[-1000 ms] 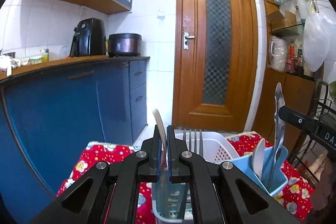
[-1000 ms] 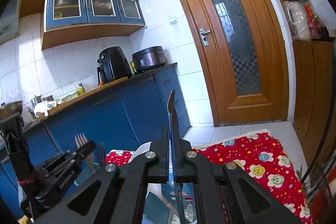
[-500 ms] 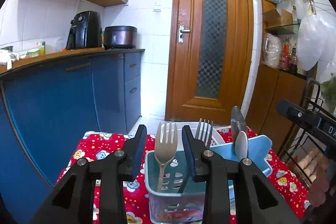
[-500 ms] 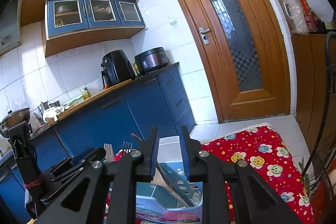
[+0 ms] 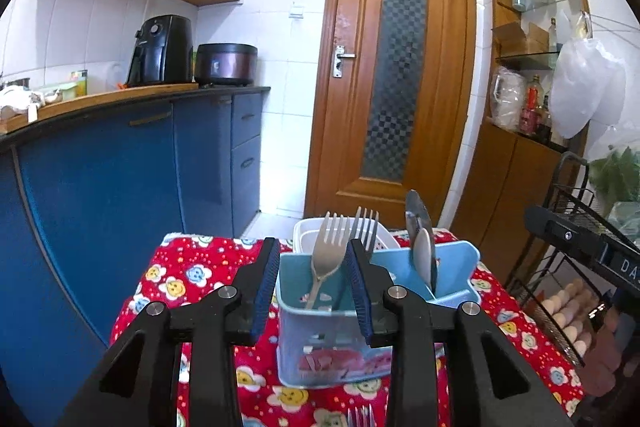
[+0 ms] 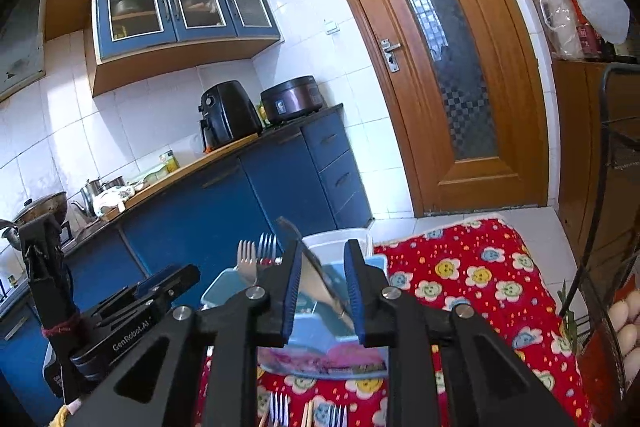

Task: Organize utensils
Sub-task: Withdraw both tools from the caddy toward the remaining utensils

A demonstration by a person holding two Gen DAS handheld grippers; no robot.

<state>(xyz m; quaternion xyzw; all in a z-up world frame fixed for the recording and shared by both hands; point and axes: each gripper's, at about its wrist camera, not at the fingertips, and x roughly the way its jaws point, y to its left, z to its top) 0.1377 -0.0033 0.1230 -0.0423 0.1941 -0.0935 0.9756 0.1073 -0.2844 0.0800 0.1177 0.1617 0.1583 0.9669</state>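
Both grippers hang with empty jaws, the left gripper (image 5: 314, 265) parted and the right gripper (image 6: 322, 265) opening, just short of the blue utensil caddy (image 5: 336, 339) on the red cloth (image 5: 184, 275), where two forks (image 5: 330, 247) and a knife (image 6: 308, 267) stand upright.

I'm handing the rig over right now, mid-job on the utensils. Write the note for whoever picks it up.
Left gripper: open, holding nothing, in front of the teal caddy.
Right gripper: jaws opening, nothing gripped; the knife in the light blue caddy shows between them.
Done: two forks stand in the teal caddy; knife and a spoon stand in the light blue one.
Left: more forks and what look like chopsticks lie on the red floral cloth near the bottom edge. Pick and sort them.
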